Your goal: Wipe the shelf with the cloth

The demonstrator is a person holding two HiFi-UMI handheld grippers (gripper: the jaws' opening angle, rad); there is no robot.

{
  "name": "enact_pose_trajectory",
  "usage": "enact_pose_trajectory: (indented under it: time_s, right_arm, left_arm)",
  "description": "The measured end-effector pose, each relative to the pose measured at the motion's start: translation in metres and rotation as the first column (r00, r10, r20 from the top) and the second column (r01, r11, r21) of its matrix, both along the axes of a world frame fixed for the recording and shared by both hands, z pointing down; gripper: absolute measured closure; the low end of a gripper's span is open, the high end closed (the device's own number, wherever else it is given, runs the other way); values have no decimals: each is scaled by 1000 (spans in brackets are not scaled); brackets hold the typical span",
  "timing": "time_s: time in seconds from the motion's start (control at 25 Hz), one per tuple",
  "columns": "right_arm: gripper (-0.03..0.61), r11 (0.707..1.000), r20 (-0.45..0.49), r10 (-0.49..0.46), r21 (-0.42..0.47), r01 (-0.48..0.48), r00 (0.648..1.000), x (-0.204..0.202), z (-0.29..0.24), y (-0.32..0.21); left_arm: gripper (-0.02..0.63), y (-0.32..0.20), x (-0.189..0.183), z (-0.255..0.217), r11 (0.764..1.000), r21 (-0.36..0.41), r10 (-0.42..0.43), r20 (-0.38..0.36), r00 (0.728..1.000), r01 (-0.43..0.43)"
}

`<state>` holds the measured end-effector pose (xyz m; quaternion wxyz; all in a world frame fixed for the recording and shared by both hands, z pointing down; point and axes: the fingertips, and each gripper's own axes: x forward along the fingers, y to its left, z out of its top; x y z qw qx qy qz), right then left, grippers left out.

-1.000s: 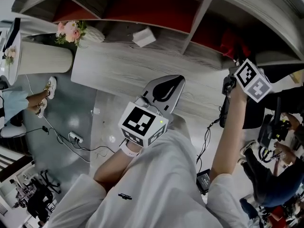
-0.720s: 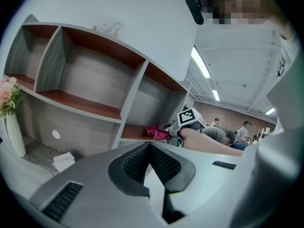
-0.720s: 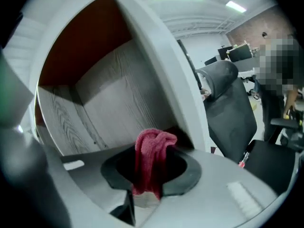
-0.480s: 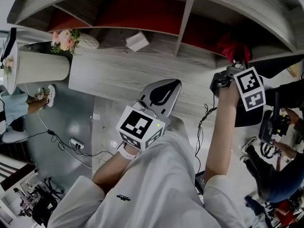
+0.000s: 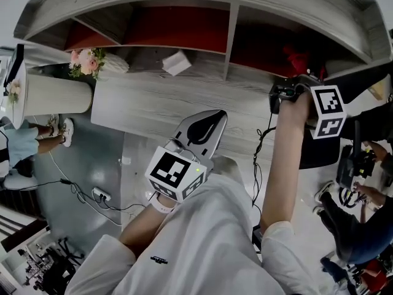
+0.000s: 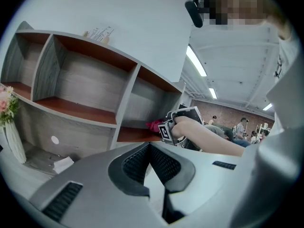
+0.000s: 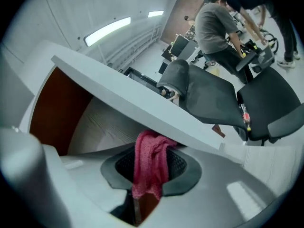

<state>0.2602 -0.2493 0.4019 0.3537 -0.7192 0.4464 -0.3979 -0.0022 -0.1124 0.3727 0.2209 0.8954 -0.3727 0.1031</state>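
The shelf (image 5: 228,39) is grey wood with red back panels and runs across the top of the head view. My right gripper (image 5: 293,86) is raised at the shelf's right compartment, shut on a red cloth (image 5: 297,59). In the right gripper view the cloth (image 7: 151,163) hangs pinched between the jaws of the right gripper (image 7: 147,177), just below a grey shelf board (image 7: 142,103). My left gripper (image 5: 209,120) is held low in front of the body, shut with nothing in it. The left gripper view shows the left gripper (image 6: 149,148), the shelf (image 6: 128,96) and the cloth (image 6: 154,125).
A white folded item (image 5: 177,62) lies on the grey counter (image 5: 153,97) below the shelf. A vase of pink flowers (image 5: 89,45) stands at the counter's left end. Cables (image 5: 92,186) trail on the floor. A black office chair (image 7: 223,99) and people are to the right.
My right gripper has risen and moved left toward the shelf's right compartment, carrying the red cloth. The left gripper has stayed low with little movement.
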Motion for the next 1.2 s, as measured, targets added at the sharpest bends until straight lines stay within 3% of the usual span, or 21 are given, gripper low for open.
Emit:
enact_pose_trajectory:
  time_s: [0.12, 0.48, 0.8, 1.0, 1.2]
  right_arm:
    - [474, 999, 29, 21, 42, -22, 999, 0, -18, 0]
    - [474, 985, -15, 25, 172, -22, 1000, 0, -81, 2]
    - [474, 944, -253, 81, 329, 7, 964, -7, -160, 14]
    - [477, 936, -97, 51, 351, -14, 994, 1, -146, -8]
    - [477, 926, -73, 66, 376, -34, 995, 8, -139, -20]
  left_arm:
    - [612, -1, -5, -4, 1000, 7, -13, 0, 1000, 13]
    - [612, -1, -13, -13, 999, 32, -33, -8, 999, 34]
    - [612, 0, -13, -21, 998, 45, -35, -19, 999, 36]
    - [612, -4, -14, -22, 999, 40, -30, -18, 999, 31]
    - [612, 4, -19, -21, 998, 44, -33, -10, 999, 33]
